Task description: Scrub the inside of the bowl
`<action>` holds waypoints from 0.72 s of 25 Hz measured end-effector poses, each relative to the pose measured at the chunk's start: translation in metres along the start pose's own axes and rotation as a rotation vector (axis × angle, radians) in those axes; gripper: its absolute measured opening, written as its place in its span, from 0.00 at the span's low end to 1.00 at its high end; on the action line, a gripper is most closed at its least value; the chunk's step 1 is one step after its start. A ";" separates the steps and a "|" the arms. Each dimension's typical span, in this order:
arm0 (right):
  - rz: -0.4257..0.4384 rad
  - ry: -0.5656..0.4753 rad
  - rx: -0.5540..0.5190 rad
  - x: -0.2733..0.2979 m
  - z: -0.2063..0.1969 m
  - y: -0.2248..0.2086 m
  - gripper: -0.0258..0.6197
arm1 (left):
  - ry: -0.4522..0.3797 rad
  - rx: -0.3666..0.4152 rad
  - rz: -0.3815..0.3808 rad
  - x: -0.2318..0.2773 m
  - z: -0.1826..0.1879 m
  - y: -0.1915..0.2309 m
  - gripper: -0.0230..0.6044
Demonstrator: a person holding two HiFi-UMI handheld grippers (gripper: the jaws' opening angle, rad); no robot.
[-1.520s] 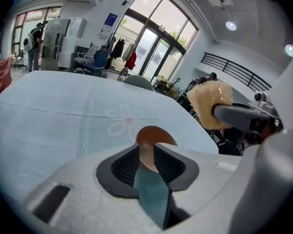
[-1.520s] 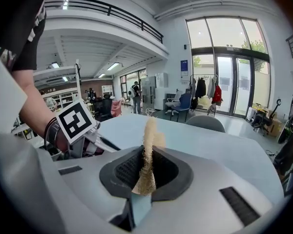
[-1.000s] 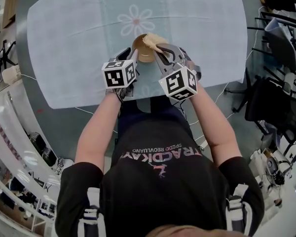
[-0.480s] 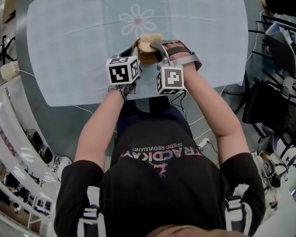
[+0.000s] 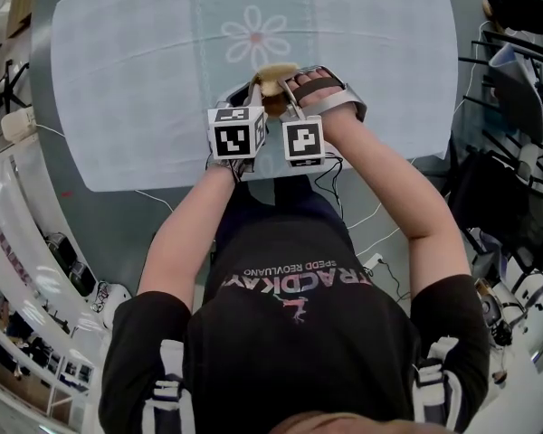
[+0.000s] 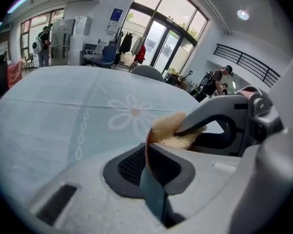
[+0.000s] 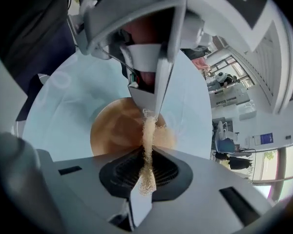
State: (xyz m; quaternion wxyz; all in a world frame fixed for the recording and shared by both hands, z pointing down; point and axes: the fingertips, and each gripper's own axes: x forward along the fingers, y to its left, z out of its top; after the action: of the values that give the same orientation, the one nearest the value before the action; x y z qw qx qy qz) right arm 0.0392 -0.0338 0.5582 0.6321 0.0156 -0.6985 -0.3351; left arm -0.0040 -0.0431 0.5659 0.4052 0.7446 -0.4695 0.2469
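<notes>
A small brown bowl (image 5: 273, 104) stands on the pale blue tablecloth (image 5: 127, 80), just ahead of both marker cubes. My left gripper (image 6: 149, 165) has the bowl's thin rim (image 6: 147, 147) between its jaws, which are closing, and the pads press on it. My right gripper (image 7: 146, 165) is shut on a tan sponge (image 7: 148, 145) and holds it edge-on over the bowl's brown inside (image 7: 112, 130). In the left gripper view the sponge (image 6: 172, 131) bulges above the rim, under the right gripper's fingers (image 6: 219, 115). The bowl's bottom is mostly hidden.
A white flower print (image 5: 251, 34) lies on the cloth beyond the bowl. The near table edge (image 5: 163, 188) runs under my forearms. Chairs, cables and equipment (image 5: 516, 170) crowd the floor on the right. People (image 6: 217, 79) stand far off by the glass doors.
The left jaws have closed onto the bowl's rim. The right gripper has swung left and forward with the sponge, bringing it down over the bowl. The two cubes now sit close together.
</notes>
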 end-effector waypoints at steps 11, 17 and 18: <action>0.128 0.120 -0.012 0.000 -0.020 0.013 0.09 | -0.081 0.123 0.053 -0.007 0.007 -0.010 0.09; 0.195 0.118 0.028 -0.009 -0.022 0.028 0.09 | -0.098 0.152 0.053 -0.006 0.009 -0.012 0.08; 0.204 0.119 0.022 -0.010 -0.021 0.031 0.09 | -0.100 0.153 0.055 -0.007 0.010 -0.012 0.08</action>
State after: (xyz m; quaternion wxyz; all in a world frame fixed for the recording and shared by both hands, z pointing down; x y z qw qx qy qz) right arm 0.0722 -0.0151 0.5638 0.7031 -0.0290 -0.6613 -0.2599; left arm 0.0032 -0.0455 0.5511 0.3160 0.7716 -0.4894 0.2555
